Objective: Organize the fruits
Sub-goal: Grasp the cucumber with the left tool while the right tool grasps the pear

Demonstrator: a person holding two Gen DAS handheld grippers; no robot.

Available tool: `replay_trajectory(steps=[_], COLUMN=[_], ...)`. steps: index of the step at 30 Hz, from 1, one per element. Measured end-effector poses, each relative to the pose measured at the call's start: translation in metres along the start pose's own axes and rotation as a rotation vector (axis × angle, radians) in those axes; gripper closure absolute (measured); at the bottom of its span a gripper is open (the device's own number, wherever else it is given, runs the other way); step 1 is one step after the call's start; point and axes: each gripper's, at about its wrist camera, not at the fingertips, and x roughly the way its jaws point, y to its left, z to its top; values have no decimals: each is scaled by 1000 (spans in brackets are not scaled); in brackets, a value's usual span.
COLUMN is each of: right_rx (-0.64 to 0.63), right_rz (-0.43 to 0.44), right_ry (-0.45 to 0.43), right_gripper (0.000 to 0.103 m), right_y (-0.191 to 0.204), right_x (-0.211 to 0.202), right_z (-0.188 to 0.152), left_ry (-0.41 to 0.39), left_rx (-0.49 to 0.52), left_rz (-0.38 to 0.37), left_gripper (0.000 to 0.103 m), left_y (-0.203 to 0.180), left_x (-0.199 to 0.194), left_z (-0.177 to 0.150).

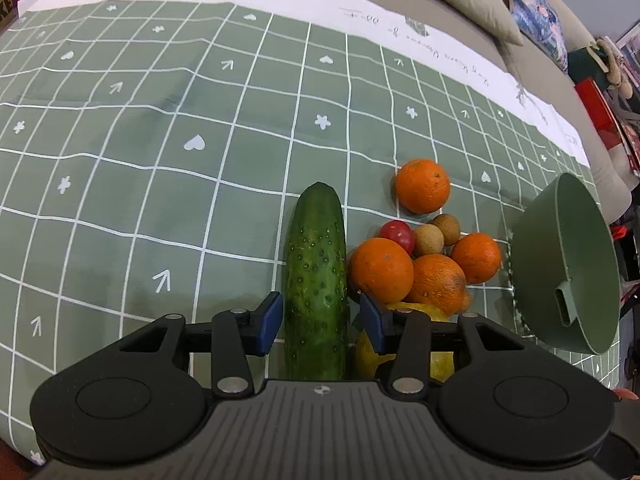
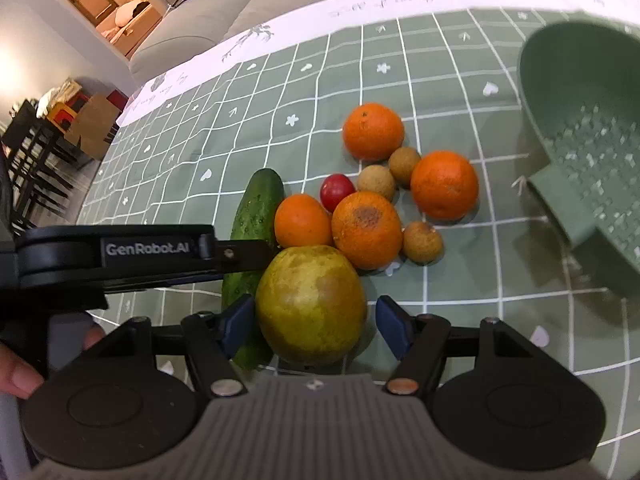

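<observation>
Bumpy green cucumber [image 1: 315, 280] between left gripper [image 1: 320, 322] pads, slight gaps, mottled round pear [image 2: 311, 304] between parted right gripper [image 2: 316, 326] pads.

The long green bumpy cucumber [image 2: 256, 208] lies partly hidden behind the yellow-green pear [image 2: 310, 304]; the sage-green plastic colander [image 2: 560, 200] is cut off beyond it.

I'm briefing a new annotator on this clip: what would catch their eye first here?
Probably the heap of bright oranges in the middle of the green checked tablecloth, with a small red fruit tucked among them. In front of it, the left gripper has its fingers either side of a cucumber, and the right gripper brackets a yellow-green pear. A green colander sits at the right.
</observation>
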Motion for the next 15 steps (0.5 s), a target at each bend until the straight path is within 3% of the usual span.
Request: replay_trajectory(steps=[7,15], right_rx=[32,-16], right_rz=[24,12], right_ry=[27,23], right_gripper=[42,43], right_y=[-2,0], right_x=[9,7], right_z=[2,2], left_ry=[47,53], left_rx=[27,41], left_rz=[-24,-16], left_gripper=[62,63], left_y=[1,0], left_x=[14,11], left_z=[4,0])
